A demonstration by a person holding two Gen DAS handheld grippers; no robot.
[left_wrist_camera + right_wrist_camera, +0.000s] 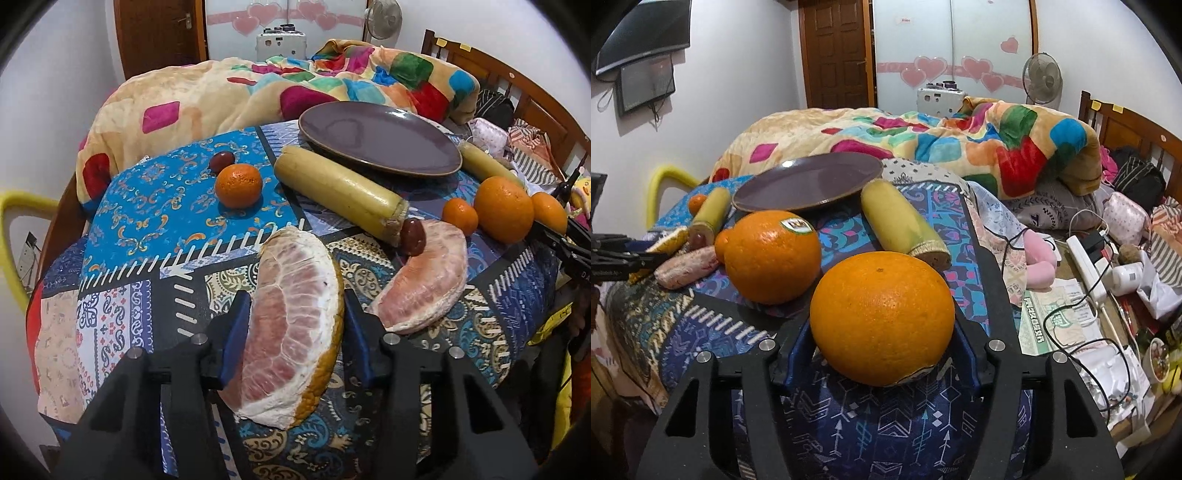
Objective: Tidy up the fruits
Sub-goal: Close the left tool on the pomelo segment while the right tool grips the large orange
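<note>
My left gripper (pixel 295 314) is shut on a pomelo wedge (pixel 291 325), pink flesh facing me, over the patterned table cloth. A second pomelo wedge (pixel 428 277) lies to its right, with a dark red date (pixel 413 236) against it. My right gripper (pixel 882 332) is shut on a large orange (pixel 882 317). A stickered orange (pixel 772 254) sits just left of it. The empty purple plate (pixel 376 136) stands at the far side and also shows in the right wrist view (pixel 809 184). Yellow sugarcane-like pieces (pixel 340 188) (pixel 901 225) lie beside it.
A small mandarin (pixel 238 184) and another date (pixel 221 160) lie at the left. More oranges (pixel 504 208) sit at the right. A colourful blanket (pixel 960 144) is heaped behind the table. Cables, a power strip (pixel 1086 266) and clutter lie to the right.
</note>
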